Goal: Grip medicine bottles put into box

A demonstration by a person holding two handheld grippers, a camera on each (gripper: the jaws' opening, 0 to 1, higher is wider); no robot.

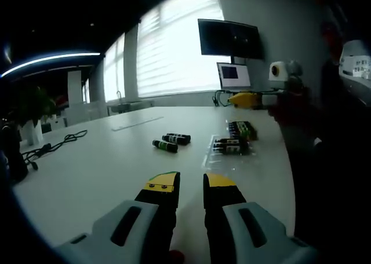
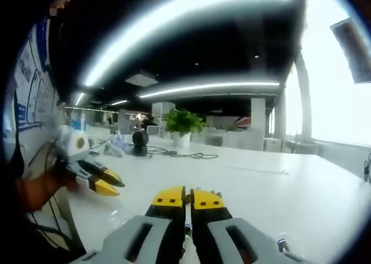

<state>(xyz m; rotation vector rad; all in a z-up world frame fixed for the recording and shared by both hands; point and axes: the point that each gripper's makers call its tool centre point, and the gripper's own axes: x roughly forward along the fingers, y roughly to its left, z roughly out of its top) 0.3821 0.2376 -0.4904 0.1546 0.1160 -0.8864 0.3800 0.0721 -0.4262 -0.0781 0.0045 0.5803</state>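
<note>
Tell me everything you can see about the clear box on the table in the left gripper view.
The clear box looks like a shallow transparent plastic tray lying flat on the white table, to the right of two loose dark bottles. Several dark bottles with green ends already lie inside it. Neither gripper touches it.

Two bottles (image 1: 171,142) are lying side by side mid-table (image 1: 104,160), with the box (image 1: 232,143) sitting just right of them, more bottles inside. Laptop (image 1: 234,76) and monitor (image 1: 229,38) are standing behind, cable (image 1: 52,147) trailing far left.
</note>
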